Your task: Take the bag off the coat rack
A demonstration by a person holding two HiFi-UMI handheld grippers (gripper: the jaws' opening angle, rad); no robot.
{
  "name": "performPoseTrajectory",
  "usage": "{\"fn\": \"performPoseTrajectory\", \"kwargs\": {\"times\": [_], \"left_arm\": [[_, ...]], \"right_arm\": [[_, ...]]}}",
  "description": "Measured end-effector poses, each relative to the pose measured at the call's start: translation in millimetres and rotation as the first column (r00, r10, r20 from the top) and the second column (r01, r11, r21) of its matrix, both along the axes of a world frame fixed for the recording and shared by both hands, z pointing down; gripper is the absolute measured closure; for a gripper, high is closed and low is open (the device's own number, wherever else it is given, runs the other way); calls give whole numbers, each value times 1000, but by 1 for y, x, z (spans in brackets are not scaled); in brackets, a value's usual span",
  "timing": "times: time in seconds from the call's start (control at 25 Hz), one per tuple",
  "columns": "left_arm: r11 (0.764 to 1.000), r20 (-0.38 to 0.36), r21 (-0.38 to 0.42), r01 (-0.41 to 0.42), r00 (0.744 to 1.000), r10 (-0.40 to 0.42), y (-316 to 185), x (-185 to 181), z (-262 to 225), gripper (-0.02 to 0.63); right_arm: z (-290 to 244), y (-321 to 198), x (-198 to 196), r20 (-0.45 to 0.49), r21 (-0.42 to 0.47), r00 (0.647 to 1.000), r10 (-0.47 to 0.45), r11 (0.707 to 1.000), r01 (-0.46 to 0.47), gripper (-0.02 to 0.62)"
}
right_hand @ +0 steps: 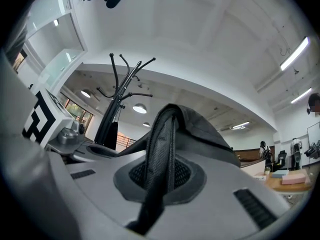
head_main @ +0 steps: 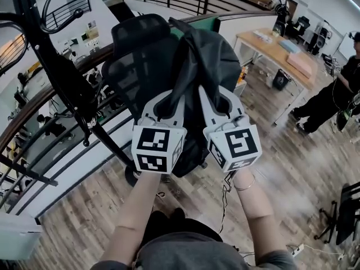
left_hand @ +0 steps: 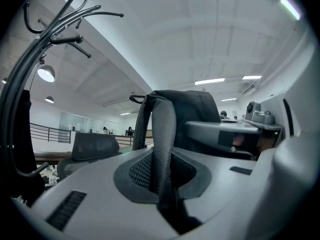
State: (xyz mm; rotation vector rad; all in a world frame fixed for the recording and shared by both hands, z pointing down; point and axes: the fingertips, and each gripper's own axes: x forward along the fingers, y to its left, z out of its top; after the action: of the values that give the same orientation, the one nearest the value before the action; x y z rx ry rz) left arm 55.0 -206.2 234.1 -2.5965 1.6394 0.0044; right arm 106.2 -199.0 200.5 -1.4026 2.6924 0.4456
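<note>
A dark grey backpack point(head_main: 205, 66) hangs in the air between my two grippers, apart from the black coat rack point(head_main: 53, 66) at the left. My left gripper point(head_main: 169, 100) is shut on one woven shoulder strap point(left_hand: 162, 144), which runs up between its pads to the bag point(left_hand: 197, 111). My right gripper point(head_main: 216, 97) is shut on the other strap point(right_hand: 160, 154) beside it. The rack's curved hooks point(left_hand: 55, 29) stand bare at the upper left in the left gripper view. In the right gripper view the rack point(right_hand: 117, 99) stands behind and to the left.
A black mesh office chair point(head_main: 132, 49) stands right behind the bag. A curved railing point(head_main: 39, 128) runs past the rack's foot. At the right are a wooden table point(head_main: 278, 52) and a person in black point(head_main: 332, 94). A black stand point(head_main: 343, 212) sits at the lower right.
</note>
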Motion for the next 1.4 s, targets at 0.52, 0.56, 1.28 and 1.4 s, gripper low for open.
{"fn": "performPoseTrajectory", "kwargs": {"times": [0.52, 0.56, 1.28, 1.4], "left_arm": [[989, -12, -138, -53, 999, 51, -55, 23, 71, 549], [987, -17, -151, -59, 998, 57, -60, 23, 78, 549], [938, -40, -337, -82, 997, 73, -184, -6, 218, 549], [931, -41, -358, -76, 997, 65, -203, -8, 236, 549]], "right_arm": [[71, -57, 24, 16, -159, 997, 79, 984, -76, 587], [78, -62, 24, 14, -175, 996, 85, 981, -82, 587], [218, -191, 2, 51, -405, 989, 139, 908, -106, 586], [236, -211, 0, 41, -431, 989, 143, 896, -112, 587]]}}
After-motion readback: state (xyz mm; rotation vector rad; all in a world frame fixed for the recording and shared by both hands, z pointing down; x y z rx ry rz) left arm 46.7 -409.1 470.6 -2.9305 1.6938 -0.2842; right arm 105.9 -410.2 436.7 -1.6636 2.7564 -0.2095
